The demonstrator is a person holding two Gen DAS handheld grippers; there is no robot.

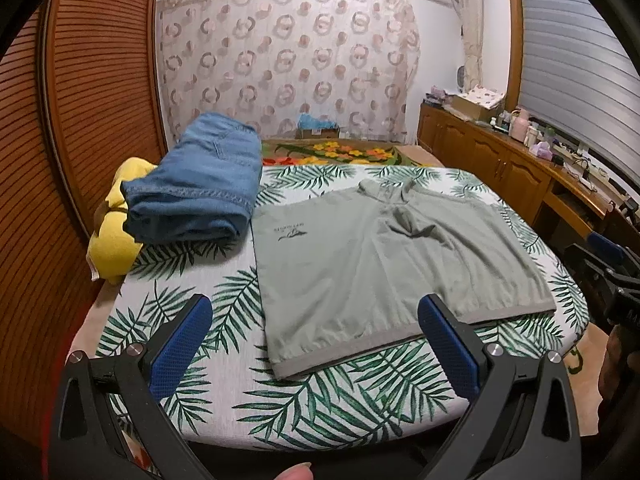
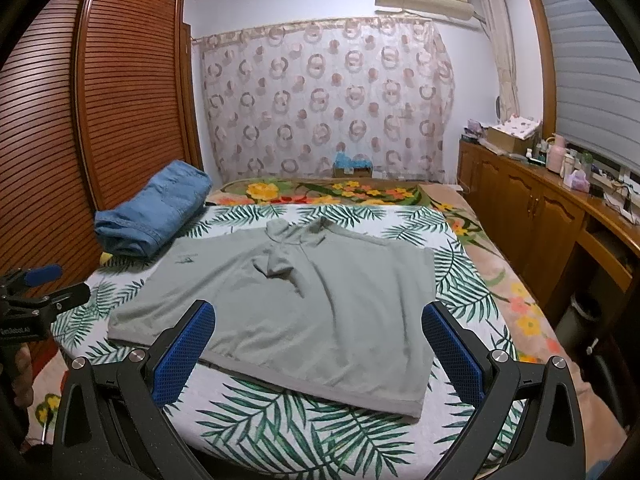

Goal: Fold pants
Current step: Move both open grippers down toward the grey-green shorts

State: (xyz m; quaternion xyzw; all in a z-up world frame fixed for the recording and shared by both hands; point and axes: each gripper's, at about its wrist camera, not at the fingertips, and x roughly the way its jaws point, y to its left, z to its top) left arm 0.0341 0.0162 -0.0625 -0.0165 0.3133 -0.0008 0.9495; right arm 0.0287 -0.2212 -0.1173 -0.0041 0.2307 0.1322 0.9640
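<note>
At the bed's (image 1: pixel 224 364) far left corner we see folded jeans (image 1: pixel 200 196) stacked on something yellow (image 1: pixel 110 240), seemingly parked aside as done. A grey garment (image 1: pixel 384 252) lies flat mid-bed, ready for folding; its small chest print is unreadable. Our left gripper (image 1: pixel 316 344) and right gripper (image 2: pixel 318 350) hover empty at the near edge, fingers wide apart.
</note>
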